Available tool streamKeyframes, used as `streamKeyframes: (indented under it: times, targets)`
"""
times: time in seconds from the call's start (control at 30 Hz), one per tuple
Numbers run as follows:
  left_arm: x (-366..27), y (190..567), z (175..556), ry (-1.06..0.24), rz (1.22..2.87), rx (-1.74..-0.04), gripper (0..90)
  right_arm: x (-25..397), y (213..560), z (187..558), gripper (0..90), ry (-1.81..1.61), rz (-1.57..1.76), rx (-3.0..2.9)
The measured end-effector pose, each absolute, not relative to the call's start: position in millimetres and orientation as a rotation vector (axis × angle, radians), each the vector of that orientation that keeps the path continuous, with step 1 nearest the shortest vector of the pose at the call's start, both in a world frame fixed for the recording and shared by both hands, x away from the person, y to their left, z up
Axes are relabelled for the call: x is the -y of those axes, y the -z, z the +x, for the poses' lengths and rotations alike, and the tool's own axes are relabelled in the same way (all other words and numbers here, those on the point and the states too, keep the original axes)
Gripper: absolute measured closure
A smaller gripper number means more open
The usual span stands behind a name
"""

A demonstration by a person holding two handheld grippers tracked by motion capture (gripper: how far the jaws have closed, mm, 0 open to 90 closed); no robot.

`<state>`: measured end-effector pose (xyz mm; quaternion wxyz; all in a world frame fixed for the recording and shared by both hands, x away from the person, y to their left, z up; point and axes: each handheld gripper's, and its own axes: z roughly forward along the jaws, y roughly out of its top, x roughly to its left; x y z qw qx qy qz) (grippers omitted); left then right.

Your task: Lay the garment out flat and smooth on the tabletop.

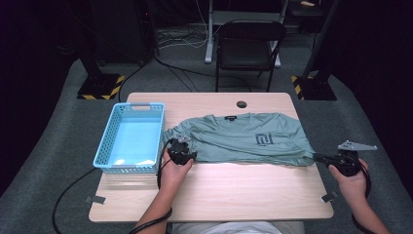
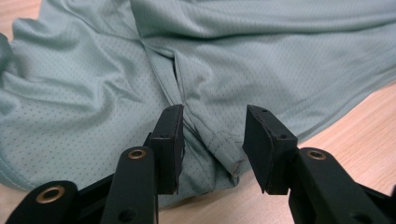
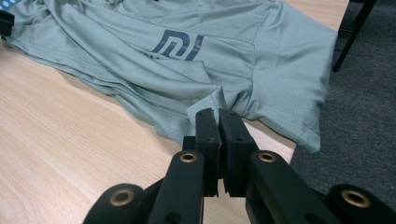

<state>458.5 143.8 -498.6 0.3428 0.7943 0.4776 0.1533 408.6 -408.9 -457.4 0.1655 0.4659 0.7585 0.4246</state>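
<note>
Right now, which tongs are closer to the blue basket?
Left. The left tongs sit just beside the blue basket; the right tongs are across the shirt.

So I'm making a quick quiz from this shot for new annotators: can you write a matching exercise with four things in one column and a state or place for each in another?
Things:
1. left gripper
2. right gripper
3. blue basket
4. T-shirt

States or places:
A. spread across the table, logo facing up
B. fingers open, straddling a hem corner
C. sits empty at the table's left side
D. fingers closed on a fabric edge

Pairs: 1-B, 2-D, 3-C, 4-A
</note>
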Motion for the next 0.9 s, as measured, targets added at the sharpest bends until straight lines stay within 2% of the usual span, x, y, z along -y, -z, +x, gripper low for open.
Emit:
streamKeyframes:
  times: [0.1, 0.2, 0.5, 0.9]
  targets:
    - [-142, 497, 455, -0.402, 2.104, -1.213, 75.5, 408, 457, 408, 86.9, -1.21, 1.326, -2.163]
    - [-144, 489, 451, -0.427, 2.12, -1.181, 84.7, 408, 455, 408, 86.9, -1.215, 1.321, -2.159]
    - [-162, 453, 418, -0.469, 2.06, -1.112, 85.9, 407, 445, 404, 86.9, -1.14, 1.274, -2.228]
    - [-191, 444, 331, -0.46, 1.979, -1.111, 85.9, 397, 444, 343, 86.9, -1.181, 1.199, -2.315]
